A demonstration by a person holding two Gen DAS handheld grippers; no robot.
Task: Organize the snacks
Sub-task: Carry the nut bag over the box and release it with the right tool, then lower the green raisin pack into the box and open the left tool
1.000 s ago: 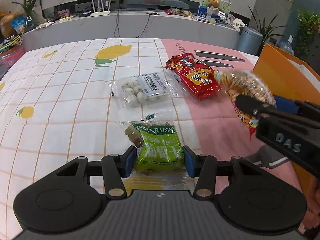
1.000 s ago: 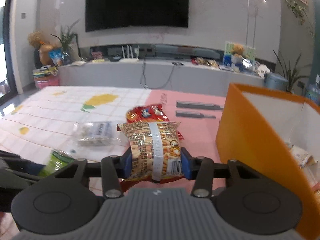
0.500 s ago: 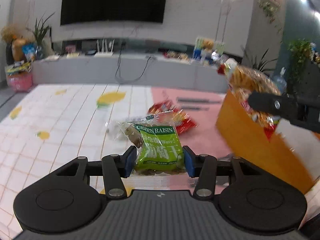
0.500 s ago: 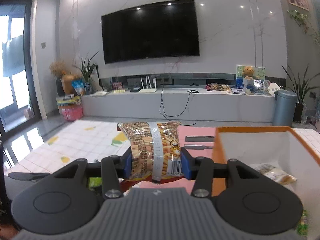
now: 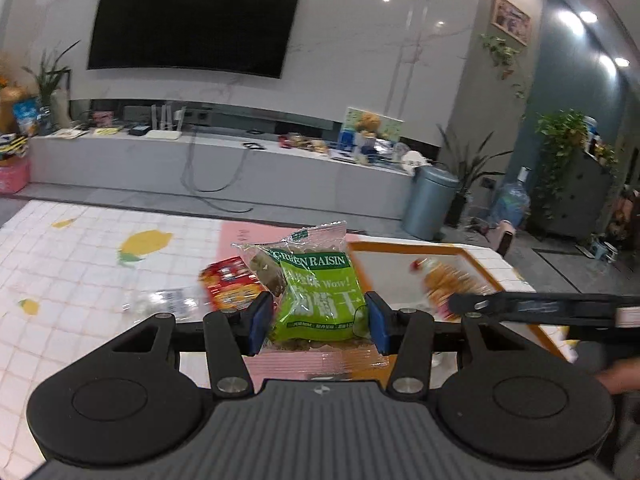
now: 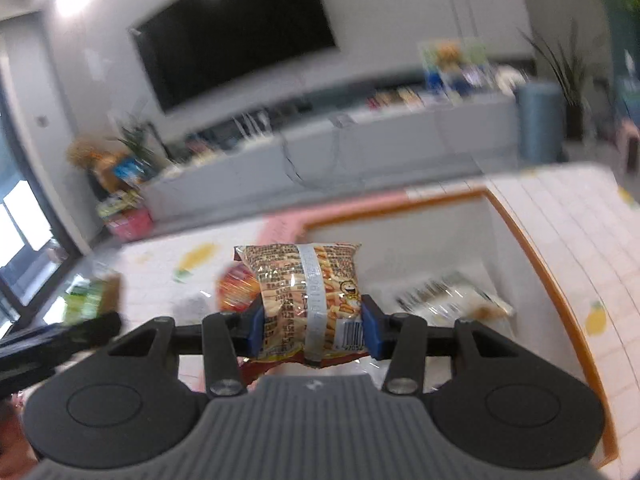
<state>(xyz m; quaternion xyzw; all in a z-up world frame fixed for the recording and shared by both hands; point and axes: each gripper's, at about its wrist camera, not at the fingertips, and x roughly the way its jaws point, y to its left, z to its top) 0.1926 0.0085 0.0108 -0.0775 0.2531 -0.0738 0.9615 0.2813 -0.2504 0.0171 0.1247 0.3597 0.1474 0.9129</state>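
Left jaws clamp green raisin bag (image 5: 320, 300); right jaws clamp cracker packet (image 6: 310, 300).

Raisin packet (image 5: 318, 300) left of box (image 5: 404, 245).

**A living room with a wall-mounted television**

We see a large dark television (image 5: 192, 20) mounted on a pale marble-look wall (image 5: 380, 60), with small ceiling lights reflected in the screen and the wall. Below it runs a long, low grey console (image 5: 200, 164) cluttered with small items, cables hanging down its front. A leafy plant (image 5: 50, 76) stands at its left end. To the right we find a grey round bin (image 5: 430, 202), a potted plant (image 5: 470, 164) beside it, a framed picture (image 5: 512, 20) high on the wall, and a trailing green plant (image 5: 562, 136) on a dark cabinet. In the blurred right wrist view, bright daylight comes through a window (image 6: 24, 220) at the left.
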